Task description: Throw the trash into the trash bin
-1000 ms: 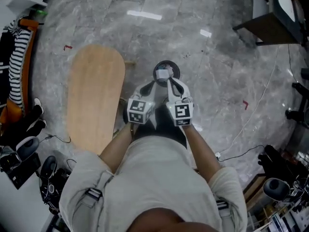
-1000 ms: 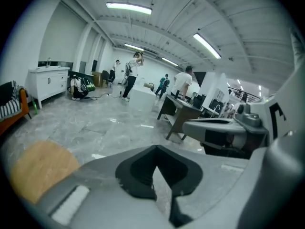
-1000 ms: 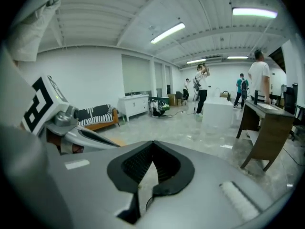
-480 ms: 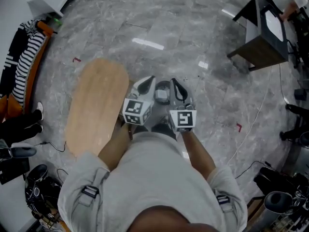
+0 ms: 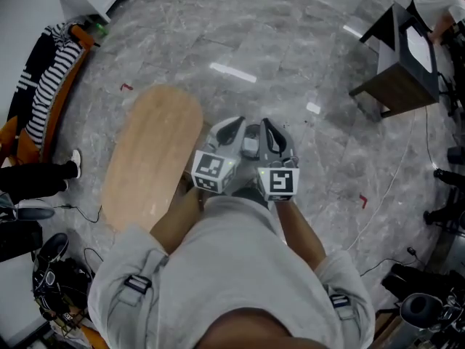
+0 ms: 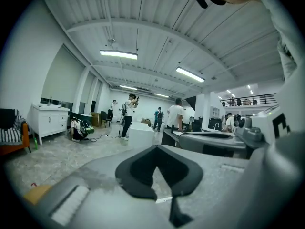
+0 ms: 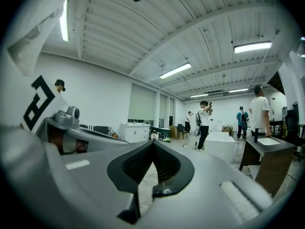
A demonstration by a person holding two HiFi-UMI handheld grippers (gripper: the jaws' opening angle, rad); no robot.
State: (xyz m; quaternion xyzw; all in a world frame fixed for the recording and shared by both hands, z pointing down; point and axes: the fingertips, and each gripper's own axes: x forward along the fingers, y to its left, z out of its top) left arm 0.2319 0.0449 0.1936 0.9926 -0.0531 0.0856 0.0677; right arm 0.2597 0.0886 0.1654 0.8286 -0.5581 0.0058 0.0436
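Trash bin (image 5: 251, 145): only a sliver shows on the floor, in the gap between the two grippers. A pale lump sits in it, likely the trash; cannot confirm. Left gripper (image 5: 234, 127) and right gripper (image 5: 267, 128) are side by side, pointing level, both clenched on nothing. A wooden bench (image 5: 149, 151) stands just left. The drop looks done. Next move: look for any remaining trash.

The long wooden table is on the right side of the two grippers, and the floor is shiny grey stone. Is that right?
Not quite. The long oval light-wood table is on the left side, beside the left gripper and away from the right gripper. The head view shows this. The floor is shiny grey stone, as you said.
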